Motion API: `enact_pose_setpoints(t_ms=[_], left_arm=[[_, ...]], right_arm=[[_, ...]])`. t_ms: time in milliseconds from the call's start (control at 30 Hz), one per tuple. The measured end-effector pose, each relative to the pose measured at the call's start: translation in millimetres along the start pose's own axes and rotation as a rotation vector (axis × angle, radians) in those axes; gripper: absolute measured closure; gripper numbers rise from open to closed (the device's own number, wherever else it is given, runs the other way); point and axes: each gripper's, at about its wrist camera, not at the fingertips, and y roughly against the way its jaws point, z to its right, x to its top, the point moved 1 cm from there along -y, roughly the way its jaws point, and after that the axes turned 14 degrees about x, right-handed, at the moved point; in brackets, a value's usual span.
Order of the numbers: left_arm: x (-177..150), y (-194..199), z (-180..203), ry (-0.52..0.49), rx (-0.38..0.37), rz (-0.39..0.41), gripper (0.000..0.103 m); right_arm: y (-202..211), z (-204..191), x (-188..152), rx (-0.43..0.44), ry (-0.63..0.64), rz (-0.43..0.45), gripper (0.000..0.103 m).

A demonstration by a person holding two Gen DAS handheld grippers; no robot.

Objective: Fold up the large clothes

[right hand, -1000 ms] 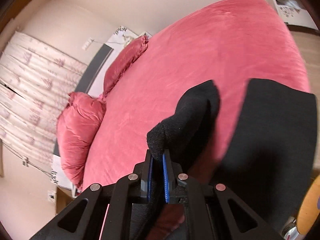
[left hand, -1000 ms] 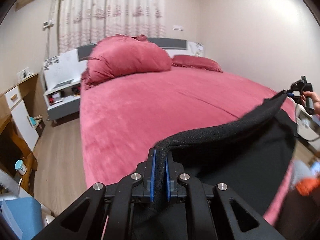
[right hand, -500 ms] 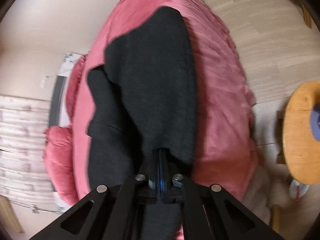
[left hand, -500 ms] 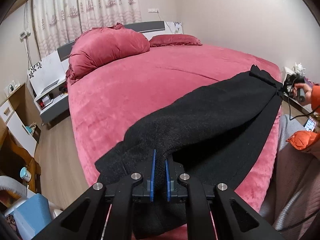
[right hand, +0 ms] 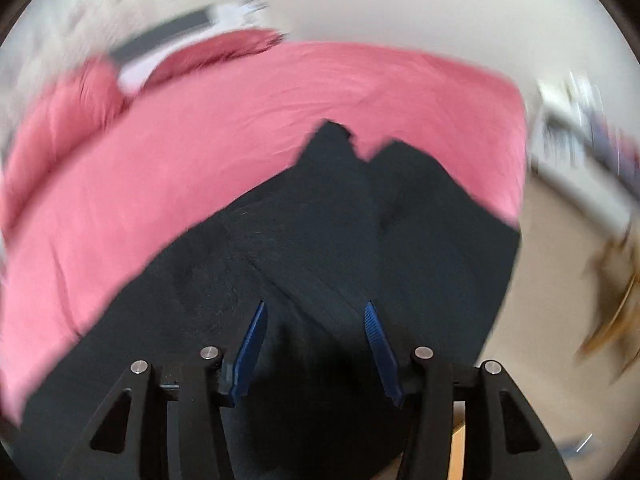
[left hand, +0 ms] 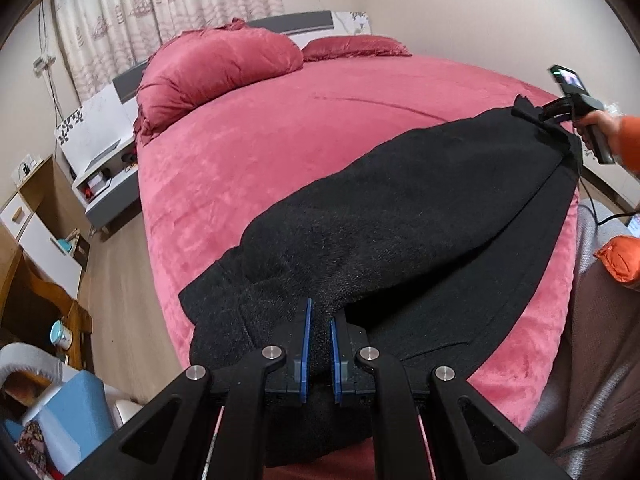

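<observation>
1. Left claw [left hand: 318, 354]: we hold it clamped on a corner of the black knit garment [left hand: 400, 232].
2. Garment: lies folded lengthwise across the foot of the pink bed [left hand: 280, 136].
3. Right claw [right hand: 316, 348]: pads spread apart over the cloth, gripping nothing; this view is blurred.
4. Step in hand, our judgement: set the left corner flush with the layer below, then let go.
5. Surroundings: pillows [left hand: 216, 64] well apart; wooden desk [left hand: 36, 280] beside the bed; nothing obstructs.

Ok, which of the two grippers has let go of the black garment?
The right gripper: its fingers stand spread above the black garment. The left gripper is shut on cloth.
</observation>
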Motion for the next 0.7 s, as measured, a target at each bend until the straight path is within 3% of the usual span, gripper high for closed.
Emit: enact_pose_setpoints(t_ms=[100,167,200,233,267,333,433,500,600,667,700], left_arm=[[1,-2,4,-0.02,0.015,-0.02,0.095],[4,-4,5,-0.031,0.025,-0.031,0.095],[6,-5,5,-0.028,0.03,-0.037,0.095],[7,-7,4,-0.022,0.033,-0.042,0.095],[9,-7,2,-0.015,0.036,-0.046,0.095],[14,-3,-4,-0.007,0.04,-0.034,0.095],[22,9,-9,-0.015,0.042,-0.008,0.095],[25,16,-12,-0.016,0.043,0.003,0.095],[20,16,-11,-0.023,0.025,-0.019,0.095],[14,12,-2,-0.055,0.008,-0.045,0.095],[9,9,8,-0.1,0.006,-0.066,0.095]], right_arm=[[-46,-24,9,-0.196,0.225,-0.093,0.052],[-64,-23,18,-0.279,0.275,-0.1,0.052],[-69,-16,24,-0.279,0.258,-0.097,0.054],[-68,-5,32,-0.211,0.203,-0.082,0.089],[-62,8,39,-0.141,0.127,-0.073,0.096],[-23,54,54,0.025,-0.103,0.052,0.097],[39,109,57,0.055,-0.224,0.234,0.097],[75,152,38,0.11,-0.334,0.321,0.097],[75,201,-3,0.15,-0.502,0.326,0.097],[46,235,-38,0.169,-0.647,0.282,0.097],[23,249,-55,0.222,-0.743,0.241,0.097]])
